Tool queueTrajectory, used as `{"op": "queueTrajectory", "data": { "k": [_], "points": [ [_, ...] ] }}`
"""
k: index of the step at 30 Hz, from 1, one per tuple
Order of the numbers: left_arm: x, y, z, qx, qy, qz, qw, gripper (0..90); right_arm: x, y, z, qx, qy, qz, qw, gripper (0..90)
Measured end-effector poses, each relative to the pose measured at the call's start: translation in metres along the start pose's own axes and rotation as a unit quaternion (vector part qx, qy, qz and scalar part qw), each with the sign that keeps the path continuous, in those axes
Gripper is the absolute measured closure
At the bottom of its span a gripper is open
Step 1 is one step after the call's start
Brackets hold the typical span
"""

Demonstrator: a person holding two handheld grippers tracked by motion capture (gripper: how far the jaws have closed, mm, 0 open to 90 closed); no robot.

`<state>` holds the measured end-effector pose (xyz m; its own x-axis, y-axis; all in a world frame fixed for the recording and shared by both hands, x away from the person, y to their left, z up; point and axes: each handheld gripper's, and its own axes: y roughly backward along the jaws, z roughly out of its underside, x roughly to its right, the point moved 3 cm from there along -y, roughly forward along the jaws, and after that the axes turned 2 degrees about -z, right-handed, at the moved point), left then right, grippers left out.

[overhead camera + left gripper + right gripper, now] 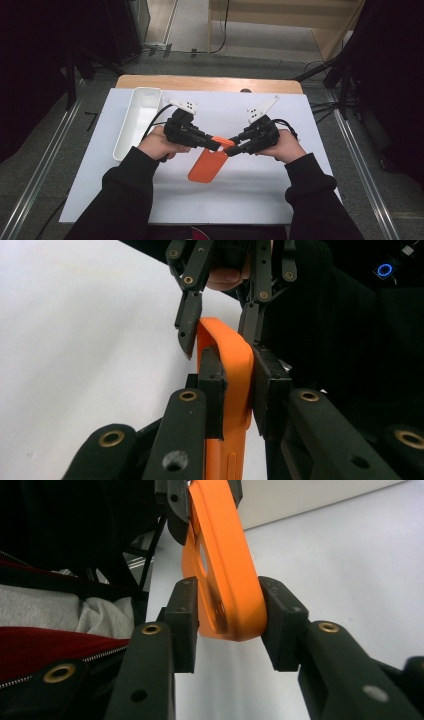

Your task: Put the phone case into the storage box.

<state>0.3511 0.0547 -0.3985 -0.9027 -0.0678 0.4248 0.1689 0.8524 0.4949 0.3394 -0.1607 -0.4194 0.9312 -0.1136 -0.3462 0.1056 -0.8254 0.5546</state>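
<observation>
An orange flat case (206, 167) with rounded corners hangs tilted above the white mat, held by its upper end. My left gripper (217, 145) comes in from the left and is shut on that end; in the left gripper view its pads (212, 385) clamp both faces of the case (227, 370). My right gripper (231, 149) reaches in from the right, tip to tip with the left. Its pads (280, 620) sit against both sides of the case's rounded edge (225, 565). The right gripper (217, 332) also straddles the case's far end in the left gripper view.
A long white tray (131, 125) lies along the left side of the white mat (260, 195). The mat covers a wooden table (200, 82). Dark stands and cables surround the table. Both forearms in black sleeves come in from the bottom.
</observation>
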Motion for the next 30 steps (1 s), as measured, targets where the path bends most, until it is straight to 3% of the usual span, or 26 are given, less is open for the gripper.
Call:
{"op": "queueTrajectory", "data": {
  "k": [6,11,24,25,27,28,30],
  "points": [
    [0.0005,-0.0004,0.0006,-0.001,-0.004,0.003,1.0000,76.8,0.0012,-0.0006,0.0016,-0.001,-0.004,-0.013,0.9999,71.6],
    [0.0011,0.0006,0.0009,-0.002,-0.010,0.005,0.9999,76.7,-0.0008,-0.0002,0.0007,-0.005,0.011,-0.014,0.9998,73.2],
    [-0.0025,-0.0002,0.0032,-0.005,-0.014,-0.010,0.9998,73.9,0.0001,-0.0023,0.0013,-0.016,-0.009,-0.024,0.9995,74.2],
    [-0.0029,0.0003,0.0031,-0.004,-0.016,-0.013,0.9998,72.6,0.0001,-0.0022,0.0013,-0.017,-0.008,-0.024,0.9995,74.4],
    [-0.0041,0.0020,0.0023,0.010,-0.016,-0.015,0.9997,58.1,0.0010,-0.0024,0.0020,-0.023,-0.005,-0.017,0.9996,74.5],
    [-0.0052,0.0033,0.0020,0.015,-0.017,-0.023,0.9995,48.9,0.0018,-0.0024,0.0024,-0.025,-0.005,-0.015,0.9996,74.7],
    [-0.0067,0.0061,0.0016,0.018,-0.019,-0.043,0.9987,39.7,0.0028,-0.0018,0.0029,-0.025,-0.007,-0.009,0.9996,74.7]
  ]
}}
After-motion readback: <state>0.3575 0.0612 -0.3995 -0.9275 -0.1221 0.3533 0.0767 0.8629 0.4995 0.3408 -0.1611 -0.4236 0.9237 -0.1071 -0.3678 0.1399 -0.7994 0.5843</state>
